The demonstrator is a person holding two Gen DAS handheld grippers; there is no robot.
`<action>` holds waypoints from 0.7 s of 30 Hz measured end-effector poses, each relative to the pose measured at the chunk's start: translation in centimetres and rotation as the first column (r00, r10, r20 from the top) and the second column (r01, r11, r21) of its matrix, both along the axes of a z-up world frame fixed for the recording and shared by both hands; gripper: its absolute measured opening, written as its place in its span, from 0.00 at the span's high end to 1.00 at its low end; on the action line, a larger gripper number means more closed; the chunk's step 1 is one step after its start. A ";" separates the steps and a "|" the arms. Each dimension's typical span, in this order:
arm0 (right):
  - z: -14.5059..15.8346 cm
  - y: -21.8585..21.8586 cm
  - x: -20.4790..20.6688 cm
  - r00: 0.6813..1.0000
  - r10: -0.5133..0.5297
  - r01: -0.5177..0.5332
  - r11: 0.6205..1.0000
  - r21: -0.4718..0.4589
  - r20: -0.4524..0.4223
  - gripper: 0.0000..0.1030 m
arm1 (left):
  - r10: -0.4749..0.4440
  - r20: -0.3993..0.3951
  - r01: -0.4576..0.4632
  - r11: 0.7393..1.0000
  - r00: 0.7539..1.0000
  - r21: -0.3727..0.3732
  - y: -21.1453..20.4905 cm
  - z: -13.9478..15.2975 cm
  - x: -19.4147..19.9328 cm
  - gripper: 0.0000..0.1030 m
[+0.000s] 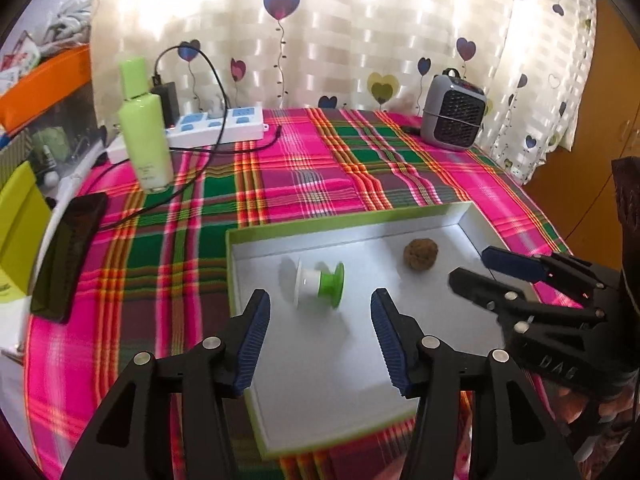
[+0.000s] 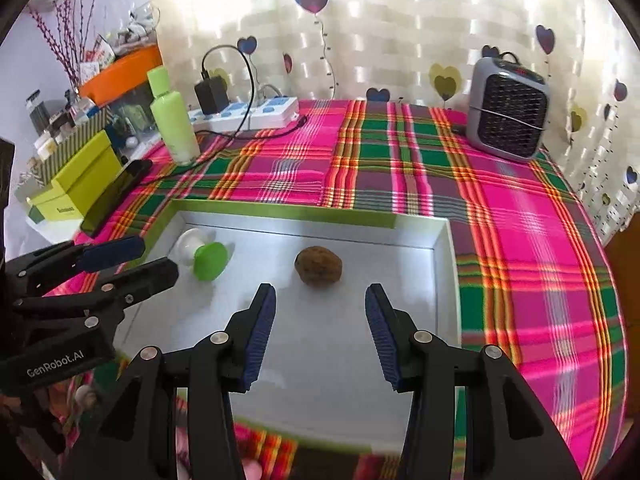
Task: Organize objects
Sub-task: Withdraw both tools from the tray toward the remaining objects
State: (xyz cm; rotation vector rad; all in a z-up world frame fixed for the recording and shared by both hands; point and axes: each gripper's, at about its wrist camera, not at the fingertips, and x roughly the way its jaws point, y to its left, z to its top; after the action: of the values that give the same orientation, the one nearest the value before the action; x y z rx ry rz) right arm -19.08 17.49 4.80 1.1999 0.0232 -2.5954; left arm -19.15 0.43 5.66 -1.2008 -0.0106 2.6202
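The small green and white plastic spool (image 1: 319,285) lies on its side inside the shallow white cardboard tray with a green rim (image 1: 400,216). Seen from the left gripper's camera, the spool sits at about 12 o'clock from that gripper, just ahead of its tips. The round brown rough ball (image 2: 318,267) lies in the same tray, at about 12 o'clock from the right gripper, and a bit apart from the spool. The left gripper (image 1: 320,312) is spread wide with nothing between its blue pads. The right gripper (image 2: 320,306) is spread too and holds nothing. Both hang just above the tray floor, side by side. It looks like the two things have been put in the tray, so this step of tidying seems done. The tray sits on a table with a bright pink and green checked cloth (image 2: 520,240). At about 10 o'clock on the table stands a tall light green plastic bottle (image 1: 145,128), with a flat black phone (image 1: 68,256) nearer the edge. Behind the bottle is a white and blue power strip (image 1: 216,124) with a black cord. At about 2 o'clock sits a small grey heater (image 2: 506,110). The next move may be to reach for another loose thing, like the bottle, which would need a wide, careful squeeze so it does not tip.
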 end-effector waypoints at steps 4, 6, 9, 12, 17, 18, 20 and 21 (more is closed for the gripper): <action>0.8 0.7 2.0 1.000 -0.013 0.013 1.000 -0.011 -0.016 0.54 | 0.019 -0.009 -0.019 1.000 1.000 0.019 -0.8 0.5 2.2 0.50; 1.2 0.9 3.1 1.000 -0.011 0.011 1.000 -0.019 -0.029 0.54 | 0.032 -0.014 -0.031 0.999 0.999 0.032 -1.3 0.7 3.4 0.50; 1.5 0.9 4.5 0.999 0.000 0.000 1.000 -0.010 -0.039 0.54 | 0.039 -0.013 -0.038 0.999 0.999 0.039 -1.7 0.6 4.8 0.50; 1.5 0.7 5.9 0.999 0.013 -0.013 1.000 0.006 -0.047 0.54 | 0.035 -0.006 -0.035 0.999 0.999 0.040 -2.0 0.3 6.5 0.50; 1.5 0.5 7.4 0.998 0.028 -0.028 1.000 -0.002 -0.054 0.54 | 0.036 0.004 -0.036 0.998 0.999 0.055 -2.3 0.0 8.1 0.50; 1.4 0.5 7.7 0.998 0.028 -0.029 1.000 -0.004 -0.054 0.54 | 0.036 0.001 -0.036 0.998 0.999 0.056 -2.3 0.0 8.5 0.50; 1.3 0.6 8.4 0.998 0.030 -0.030 1.000 -0.010 -0.054 0.54 | 0.042 -0.004 -0.041 0.997 0.999 0.059 -2.5 0.1 9.1 0.50; 1.3 0.6 8.6 0.998 0.029 -0.030 0.999 -0.012 -0.052 0.54 | 0.045 -0.004 -0.044 0.997 0.999 0.060 -2.5 0.0 9.3 0.50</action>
State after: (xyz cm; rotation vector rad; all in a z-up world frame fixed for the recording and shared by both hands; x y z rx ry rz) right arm -10.48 18.11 6.07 1.1188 0.0342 -2.5969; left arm -9.82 -2.08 5.67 -1.1871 -0.1156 2.6412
